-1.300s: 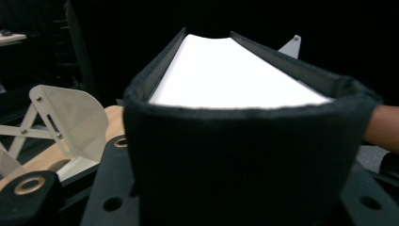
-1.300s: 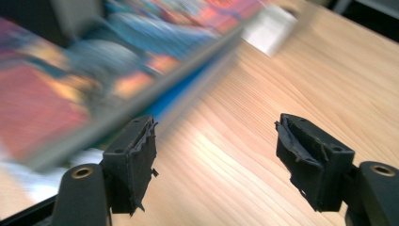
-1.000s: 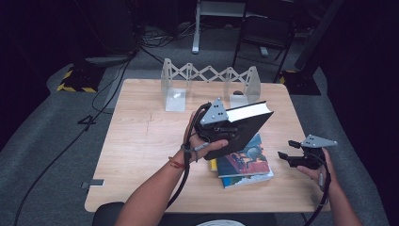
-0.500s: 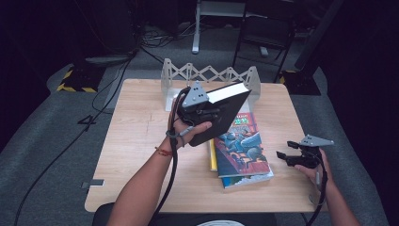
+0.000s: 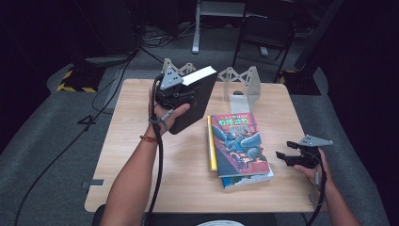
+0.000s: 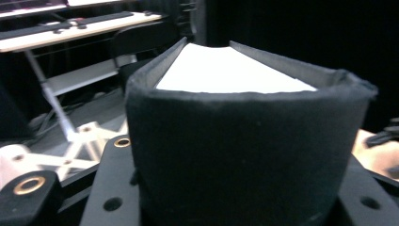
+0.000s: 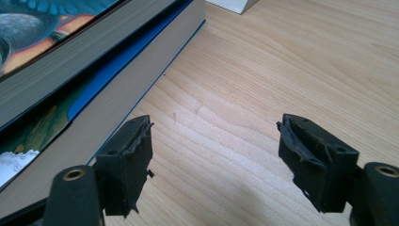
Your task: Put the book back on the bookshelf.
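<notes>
A thick black hardback book [image 5: 201,96] hangs tilted above the far left-centre of the wooden table [image 5: 136,155], white page edge up. My left gripper [image 5: 181,97] is shut on its spine end; in the left gripper view the black cloth spine [image 6: 244,136] sits between the jaws. On the table's right half lies a stack of books, topped by a colourful illustrated one [image 5: 237,143]. My right gripper [image 5: 283,156] rests low by the table's right edge, open and empty, and its own view [image 7: 214,160] looks at the stack's page edges [image 7: 70,61].
A folding metal book rack [image 5: 244,82] stands along the table's far edge, behind the black book and the stack. A yellow-spined book [image 5: 211,141] sticks out on the stack's left side. Chairs, a desk frame and cables lie on the floor beyond the table.
My left gripper has carried the black book from above the stack to the left and toward the far edge, uncovering the colourful cover. The right gripper has stayed put.
</notes>
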### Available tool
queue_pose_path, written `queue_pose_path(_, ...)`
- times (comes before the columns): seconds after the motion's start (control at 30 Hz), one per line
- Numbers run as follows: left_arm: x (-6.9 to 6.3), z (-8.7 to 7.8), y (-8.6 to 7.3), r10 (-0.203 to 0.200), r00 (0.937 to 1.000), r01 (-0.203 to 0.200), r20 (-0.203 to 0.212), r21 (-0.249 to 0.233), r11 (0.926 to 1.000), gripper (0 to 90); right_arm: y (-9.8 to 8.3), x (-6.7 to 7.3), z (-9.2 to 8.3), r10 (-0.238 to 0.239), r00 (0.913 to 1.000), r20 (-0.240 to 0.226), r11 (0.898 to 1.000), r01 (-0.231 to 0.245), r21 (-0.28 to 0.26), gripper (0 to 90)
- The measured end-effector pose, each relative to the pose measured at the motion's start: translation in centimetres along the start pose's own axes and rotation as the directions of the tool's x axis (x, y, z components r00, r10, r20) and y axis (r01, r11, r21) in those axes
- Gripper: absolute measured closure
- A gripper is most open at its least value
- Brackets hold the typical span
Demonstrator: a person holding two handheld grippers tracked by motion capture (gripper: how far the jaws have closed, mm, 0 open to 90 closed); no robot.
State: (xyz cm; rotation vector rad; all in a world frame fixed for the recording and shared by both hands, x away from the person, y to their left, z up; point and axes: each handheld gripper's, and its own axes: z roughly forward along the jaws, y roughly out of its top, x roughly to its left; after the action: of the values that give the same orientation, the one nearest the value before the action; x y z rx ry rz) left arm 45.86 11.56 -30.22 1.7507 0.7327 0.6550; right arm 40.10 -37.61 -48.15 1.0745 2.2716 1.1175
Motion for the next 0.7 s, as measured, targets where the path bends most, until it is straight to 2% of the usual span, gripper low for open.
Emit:
queue_pose_path(0.03, 0.3, 0.1, -0.1, -0.001, 0.9998, 0.001, -0.02, 0.004, 1.0, 52.4, 0.0, 0.0, 0.0, -0.005, 1.0, -0.003, 1.0, 0.005, 0.003, 27.3)
queue_pose_path(0.07, 0.3, 0.1, -0.1, -0.001, 0.9998, 0.001, -0.02, 0.004, 1.0, 52.4, 0.0, 0.0, 0.0, -0.005, 1.0, -0.003, 1.0, 0.005, 0.003, 27.3)
queue_pose_path(0.1, 0.7, 0.3, -0.1, -0.001, 0.999, 0.002, -0.046, 0.011, 0.9999, 52.4, 0.0, 0.0, 0.0, -0.009, 0.9999, -0.014, 1.0, 0.009, 0.006, 27.6)
queue_pose_path(0.13, 1.3, 0.6, -0.3, -0.011, 0.9967, 0.013, -0.08, 0.017, 0.9998, 52.4, 0.0, 0.2, 0.1, -0.018, 0.9998, -0.006, 1.0, 0.018, 0.019, 27.7)
queue_pose_path(0.17, 1.3, 0.6, -0.3, -0.011, 0.9967, 0.013, -0.08, 0.017, 0.9998, 52.4, 0.0, 0.2, 0.1, -0.019, 0.9998, -0.003, 1.0, 0.019, 0.02, 27.7)
queue_pose_path(0.2, 2.0, 0.8, -0.5, -0.026, 0.9943, 0.028, -0.103, 0.017, 0.9995, 52.4, -0.1, 0.2, 0.1, -0.02, 0.9998, -0.007, 1.0, 0.02, 0.02, 27.7)
queue_pose_path(0.3, 3.0, 1.1, -0.8, -0.061, 0.9896, 0.064, -0.13, 0.016, 0.9978, 52.4, -0.2, 0.1, 0.2, -0.015, 0.9999, -0.006, 1.0, 0.016, 0.022, 27.8)
queue_pose_path(0.33, 3.0, 1.1, -0.8, -0.061, 0.9896, 0.064, -0.13, 0.016, 0.9978, 52.4, -0.2, 0.1, 0.2, -0.015, 0.9999, -0.006, 1.0, 0.016, 0.022, 27.8)
queue_pose_path(0.4, 3.5, 1.3, -0.9, -0.053, 0.9859, 0.059, -0.159, 0.031, 0.9978, 52.4, -0.2, 0.1, 0.2, -0.008, 1.0, -0.006, 1.0, 0.008, 0.02, 27.7)
queue_pose_path(0.47, 4.0, 1.4, -1.0, -0.06, 0.9837, 0.067, -0.17, 0.036, 0.9971, 52.4, -0.3, 0.1, 0.4, 0.0, 1.0, -0.008, 1.0, 0.0, 0.022, 27.2)
queue_pose_path(0.57, 4.9, 1.3, -1.3, -0.096, 0.9787, 0.102, -0.182, 0.024, 0.9945, 52.3, -0.3, 0.2, 0.6, -0.001, 0.9999, -0.016, 1.0, 0.002, 0.029, 26.6)
queue_pose_path(0.7, 5.8, 1.6, -1.4, -0.095, 0.9721, 0.103, -0.214, 0.025, 0.9944, 52.3, -0.3, 0.1, 0.6, -0.006, 1.0, -0.004, 0.999, 0.006, 0.033, 27.1)
